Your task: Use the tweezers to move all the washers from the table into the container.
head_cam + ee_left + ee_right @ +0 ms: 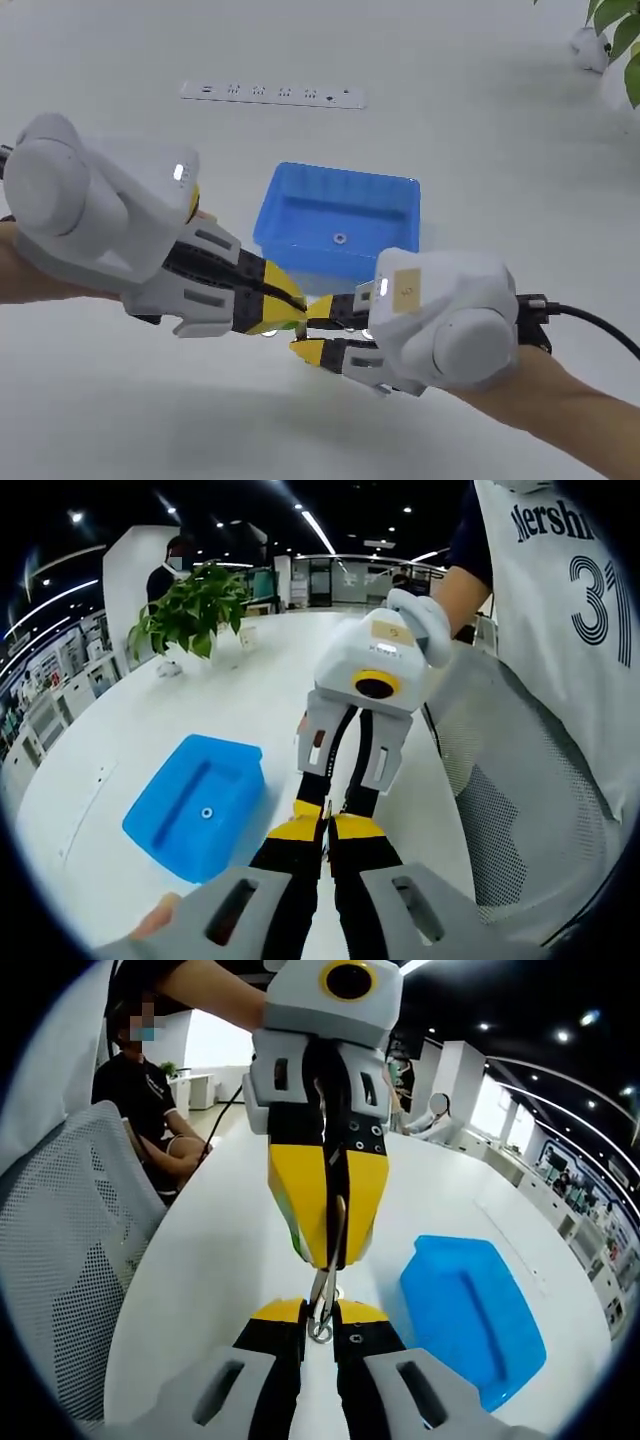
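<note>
My left gripper [290, 305] and right gripper [310, 330] meet tip to tip just in front of the blue container [340, 180]. In the right gripper view the left gripper [330, 1250] comes down from above, shut on thin metal tweezers [335, 1230]. The tweezers' tips reach between my right gripper's [320, 1312] nearly closed jaws, where a small ring [320, 1332] shows. One washer [340, 238] lies inside the container [190, 810]. Another washer [268, 332] peeks out on the table under the left jaws.
A white power strip [272, 95] lies at the far side of the table. A potted plant [615, 30] stands at the back right corner. A mesh chair [500, 770] is beside the table, and a person [140, 1090] sits farther off.
</note>
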Tool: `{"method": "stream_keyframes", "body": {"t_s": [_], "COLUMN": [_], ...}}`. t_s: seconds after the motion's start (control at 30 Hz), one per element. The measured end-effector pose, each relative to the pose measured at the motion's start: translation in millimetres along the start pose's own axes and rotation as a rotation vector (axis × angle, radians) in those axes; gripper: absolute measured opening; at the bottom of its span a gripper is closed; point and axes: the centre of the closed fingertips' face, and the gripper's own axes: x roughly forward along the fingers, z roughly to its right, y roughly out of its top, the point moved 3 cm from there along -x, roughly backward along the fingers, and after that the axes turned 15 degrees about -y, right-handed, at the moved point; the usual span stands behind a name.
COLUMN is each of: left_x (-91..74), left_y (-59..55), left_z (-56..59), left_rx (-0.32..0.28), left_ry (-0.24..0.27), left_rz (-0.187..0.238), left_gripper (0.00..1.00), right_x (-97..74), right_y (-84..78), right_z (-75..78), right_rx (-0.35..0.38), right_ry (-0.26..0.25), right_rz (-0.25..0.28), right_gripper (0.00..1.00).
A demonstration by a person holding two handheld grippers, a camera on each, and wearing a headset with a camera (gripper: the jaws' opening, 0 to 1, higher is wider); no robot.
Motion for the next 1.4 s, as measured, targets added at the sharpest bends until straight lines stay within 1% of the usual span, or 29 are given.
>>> {"method": "stream_keyframes", "body": {"t_s": [0.27,0.33,0.47,0.53,0.7,0.83,0.93,1.03,1.13,1.3,1.4], "left_x": [-0.7,-1.3,-2.0,-2.2,-1.1,1.9,1.6,-1.1,-4.8,-14.3,-19.9], "left_y": [-0.4,-0.5,-0.9,-1.3,-2.1,-0.5,-0.4,2.6,6.5,19.4,27.4], "left_z": [-1.8,-3.9,-6.8,-7.4,-6.2,-3.0,-1.2,2.8,4.4,5.3,5.2], "left_rx": [-0.024,-0.048,-0.065,-0.076,-0.094,-0.069,-0.068,-0.069,-0.061,-0.027,-0.011], "left_ry": [0.001,0.005,0.006,0.003,-0.009,-0.008,-0.012,-0.017,-0.020,-0.003,0.005], "left_rz": [0.007,0.013,0.017,0.018,0.015,-0.001,-0.007,-0.004,-0.007,-0.014,-0.011], "left_gripper": [0.06,0.06,0.06,0.06,0.06,0.06,0.06,0.06,0.06,0.06,0.06], "right_x": [0.1,0.7,2.5,2.7,2.2,0.8,-1.6,-5.0,-7.8,-13.5,-17.7], "right_y": [-0.4,-0.5,-0.8,-0.9,-1.2,-1.5,-1.2,2.7,8.1,19.5,26.9], "right_z": [1.0,1.3,3.3,3.8,2.4,1.6,-1.2,-2.3,-1.3,7.4,12.2], "right_rx": [0.021,0.022,0.039,0.059,0.072,0.074,0.064,0.059,0.058,0.051,0.036], "right_ry": [-0.001,-0.001,0.006,0.015,0.023,0.024,0.028,0.029,0.026,0.002,-0.011], "right_rz": [-0.002,-0.002,-0.009,-0.017,-0.027,-0.036,-0.036,-0.030,-0.018,0.005,0.017], "right_gripper": [0.12,0.12,0.11,0.11,0.10,0.10,0.10,0.10,0.10,0.10,0.10]}}
